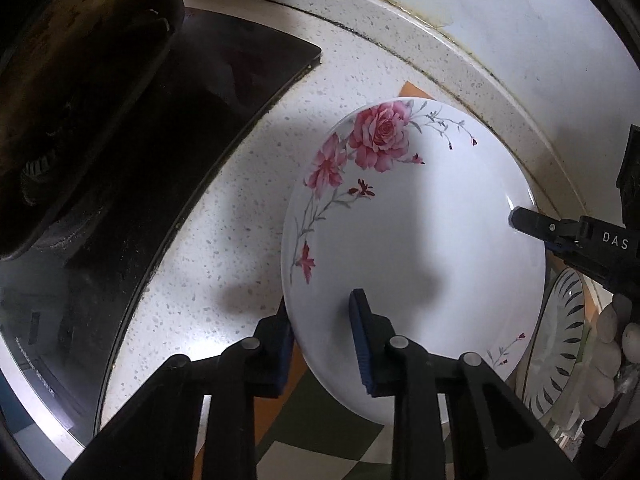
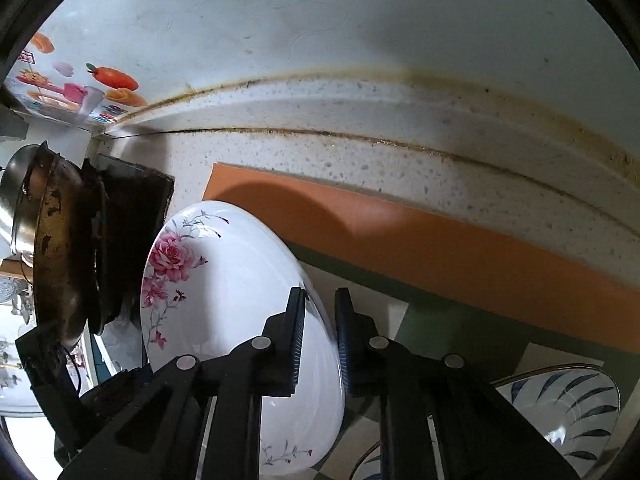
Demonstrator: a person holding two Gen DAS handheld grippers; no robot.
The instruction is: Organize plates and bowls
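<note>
Counts, both views:
- 1 white rose plate [image 1: 416,240], floral print.
- 2 blue-leaf bowls [image 2: 576,412], 2nd only a rim sliver at bottom edge, so approx.
- 2 tongs: left tongs [image 1: 322,344], right tongs [image 2: 320,340].
- 1 orange/green mat [image 2: 460,240].
- 1 dark wok [image 2: 60,264] on 1 stove [image 1: 168,128].
- 1 steel pot [image 2: 16,184] behind wok.
- 1 speckled worktop [image 1: 224,240].
- 1 gloved hand [image 1: 612,344].
</note>
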